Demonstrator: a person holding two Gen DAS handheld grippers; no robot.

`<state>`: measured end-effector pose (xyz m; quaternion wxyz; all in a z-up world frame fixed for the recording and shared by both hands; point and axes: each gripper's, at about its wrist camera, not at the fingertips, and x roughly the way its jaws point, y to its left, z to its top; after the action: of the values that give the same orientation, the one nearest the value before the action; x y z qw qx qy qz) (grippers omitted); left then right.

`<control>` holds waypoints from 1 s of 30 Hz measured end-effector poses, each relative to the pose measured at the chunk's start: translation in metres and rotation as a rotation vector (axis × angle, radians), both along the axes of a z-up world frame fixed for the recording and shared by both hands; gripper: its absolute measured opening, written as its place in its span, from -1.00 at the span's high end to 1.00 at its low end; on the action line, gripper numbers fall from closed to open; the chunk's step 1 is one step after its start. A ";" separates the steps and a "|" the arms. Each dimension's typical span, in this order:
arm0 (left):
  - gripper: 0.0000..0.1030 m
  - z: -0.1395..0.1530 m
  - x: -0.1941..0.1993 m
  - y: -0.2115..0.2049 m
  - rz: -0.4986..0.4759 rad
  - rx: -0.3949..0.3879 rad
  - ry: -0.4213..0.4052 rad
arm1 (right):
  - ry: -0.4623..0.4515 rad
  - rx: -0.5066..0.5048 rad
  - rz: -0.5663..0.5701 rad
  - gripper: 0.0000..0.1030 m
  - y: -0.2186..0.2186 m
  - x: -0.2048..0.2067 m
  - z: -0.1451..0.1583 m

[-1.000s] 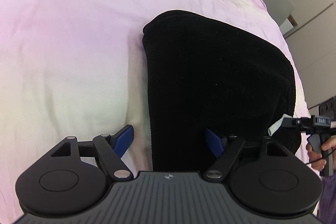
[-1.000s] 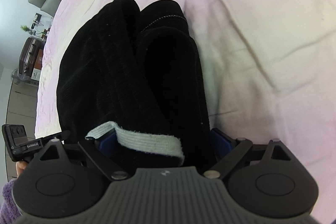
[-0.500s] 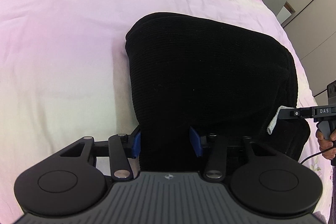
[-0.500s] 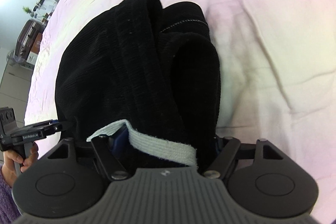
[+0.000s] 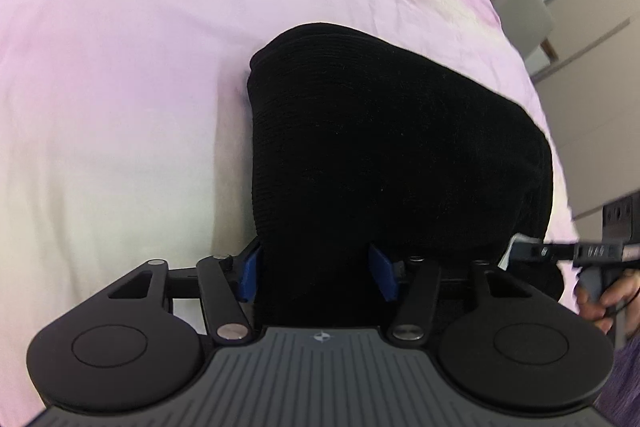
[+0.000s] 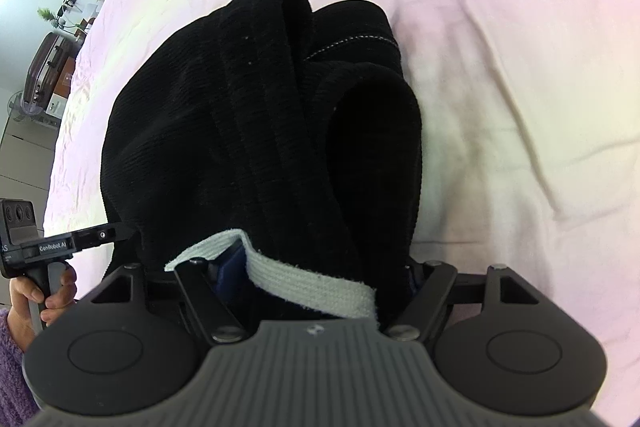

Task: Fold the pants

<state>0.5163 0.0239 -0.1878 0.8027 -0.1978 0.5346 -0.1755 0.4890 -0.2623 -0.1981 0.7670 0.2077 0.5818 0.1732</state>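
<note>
Both hand-held grippers grip the near edge of the pants [image 5: 396, 163]: the left hand-held gripper [image 5: 316, 273] has its blue pads pressed against the sides of a thick black bundle, and the right hand-held gripper [image 6: 316, 277] is clamped on the waist end, its far pad buried in cloth. Across the bed [image 5: 120, 67], a broad pink-and-cream sheet with soft creases, the pants lie as a dark, rounded mound, already doubled over.

Judging by the bulk, the main risk is layers slipping: the left grip spans many plies, and the inner ones could slide out on a lift, spoiling the fold. On the right, the loose elastic may be all that is firmly held, so the heavy cloth could sag away from it. Uneven pulling between the two hands would skew the edges.

Ribbed, corduroy-like fabric looks heavy and limp. A pale woven waistband strip [image 6: 312, 281] curls outward near the right grip.
</note>
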 end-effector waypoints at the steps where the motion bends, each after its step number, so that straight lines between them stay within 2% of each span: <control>1: -0.05 0.003 -0.002 -0.003 -0.003 0.011 -0.015 | -0.011 -0.013 0.003 -0.31 0.002 -0.003 0.002; 4: 0.24 0.018 -0.011 -0.013 -0.018 0.068 -0.067 | -0.041 -0.050 0.008 -0.23 0.005 -0.011 0.014; 8: 0.54 0.039 -0.018 -0.011 0.013 0.071 -0.088 | -0.096 -0.087 0.009 -0.04 0.012 -0.020 0.038; 15: 0.59 0.098 -0.045 -0.023 -0.047 0.150 -0.170 | -0.156 -0.092 0.016 0.06 0.025 -0.050 0.088; 20: 0.59 0.142 -0.075 -0.016 -0.061 0.214 -0.217 | -0.182 -0.050 0.010 0.07 0.040 -0.081 0.118; 26: 0.59 0.191 -0.115 0.009 -0.046 0.290 -0.249 | -0.217 -0.008 0.034 0.07 0.088 -0.116 0.158; 30: 0.59 0.216 -0.144 0.041 -0.016 0.339 -0.261 | -0.239 0.033 0.081 0.07 0.133 -0.134 0.179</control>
<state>0.3724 0.0648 0.0284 0.8854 -0.0310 0.4497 -0.1136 0.3551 -0.1289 -0.0194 0.8196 0.1745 0.4914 0.2373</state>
